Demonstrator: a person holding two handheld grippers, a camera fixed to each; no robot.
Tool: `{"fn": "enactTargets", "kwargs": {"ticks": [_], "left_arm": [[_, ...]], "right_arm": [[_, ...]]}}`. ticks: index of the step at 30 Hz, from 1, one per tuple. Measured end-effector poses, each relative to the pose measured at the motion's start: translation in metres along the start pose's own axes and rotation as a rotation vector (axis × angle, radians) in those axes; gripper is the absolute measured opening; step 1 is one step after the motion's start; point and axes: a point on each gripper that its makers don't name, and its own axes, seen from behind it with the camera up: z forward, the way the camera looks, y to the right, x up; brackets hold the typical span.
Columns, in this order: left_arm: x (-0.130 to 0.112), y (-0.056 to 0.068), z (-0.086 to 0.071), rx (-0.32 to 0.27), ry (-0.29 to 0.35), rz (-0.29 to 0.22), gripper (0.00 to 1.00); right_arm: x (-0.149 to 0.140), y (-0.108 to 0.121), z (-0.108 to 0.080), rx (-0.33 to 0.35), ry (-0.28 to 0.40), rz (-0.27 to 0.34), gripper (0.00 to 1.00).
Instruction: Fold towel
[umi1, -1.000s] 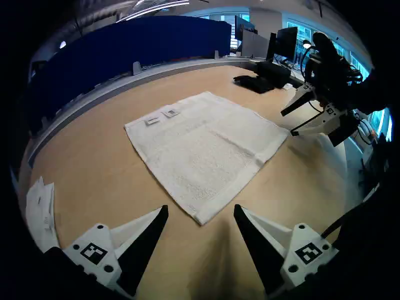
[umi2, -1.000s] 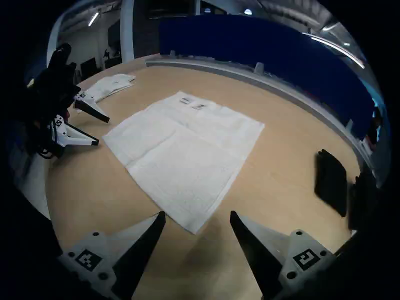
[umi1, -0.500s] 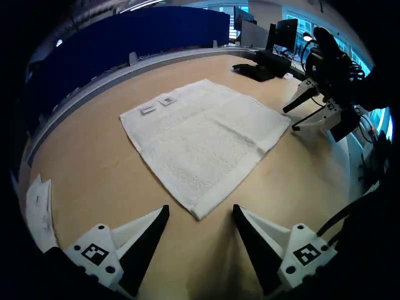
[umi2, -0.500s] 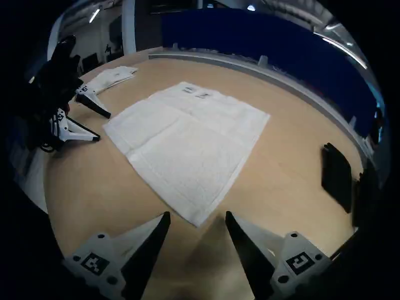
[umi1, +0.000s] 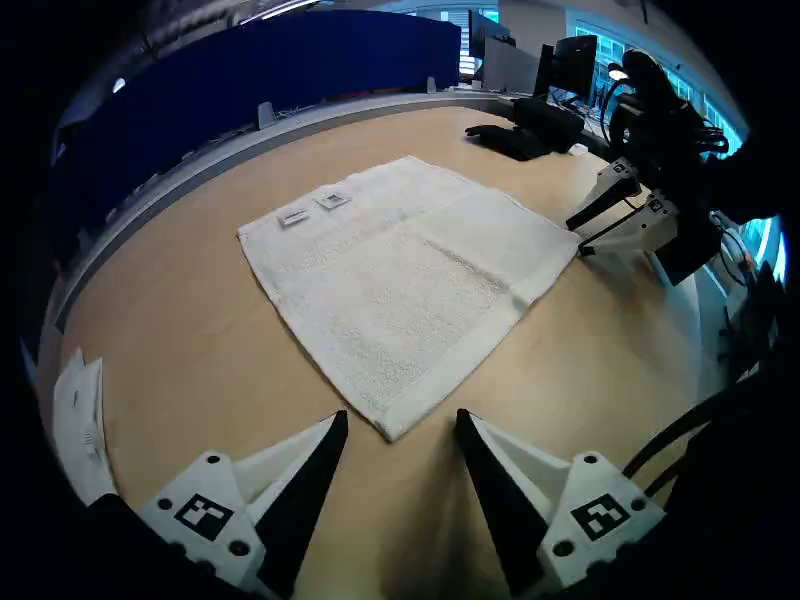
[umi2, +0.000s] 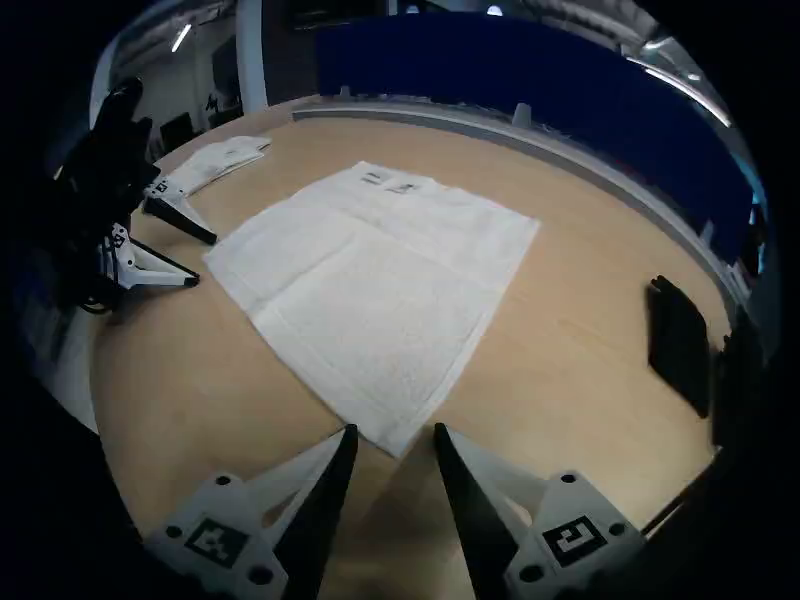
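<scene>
A broad wooden desk (umi1: 170, 330) is seen, bounded at its far side by a long blue partition (umi1: 260, 70), with monitors (umi1: 570, 65) grouped at one end; the middle of the desk is taken up by the towel (umi1: 400, 270), which is spread flat, apparently so that its edges and corners can be reached from the near side; no fold is yet made, so the task is judged to be at its very start. The left gripper (umi1: 400, 415) is held low over the desk with its jaws parted, and one near corner of the towel is framed between its fingers without being pressed by them; the right gripper (umi2: 393, 428) is set likewise at the other near corner, its jaws parted more narrowly, the corner lying between the fingertips but not seen to be pinched. Both corners are thus addressed at once, presumably so that the near edge can be lifted evenly and carried over to the far edge; a clean pinch of the hem against the desk is judged to be what the next move requires, since a slip at one corner would skew the fold. A small pile of white cloth (umi2: 225, 160) is kept at the desk's edge, well apart from the towel; two small labels (umi1: 312, 208) are seen near the towel's far edge.
</scene>
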Motion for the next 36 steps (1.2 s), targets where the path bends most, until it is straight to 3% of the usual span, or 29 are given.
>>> {"fn": "enactTargets", "kwargs": {"ticks": [9, 13, 21, 36], "left_arm": [[0.0, 0.007, 0.001, -0.009, -0.004, 0.012, 0.55], [0.0, 0.007, 0.002, -0.007, -0.007, 0.011, 0.52], [0.001, -0.001, 0.002, 0.021, -0.019, -0.005, 0.24], [-0.002, -0.007, 0.003, 0.031, -0.03, 0.018, 0.1]], "right_arm": [[-0.002, 0.0, -0.001, -0.001, -0.004, -0.007, 0.38], [-0.002, -0.001, -0.002, 0.001, -0.006, -0.015, 0.3], [-0.002, -0.004, -0.002, 0.005, -0.014, -0.005, 0.23], [0.003, -0.001, -0.006, 0.008, -0.012, 0.001, 0.15]]}}
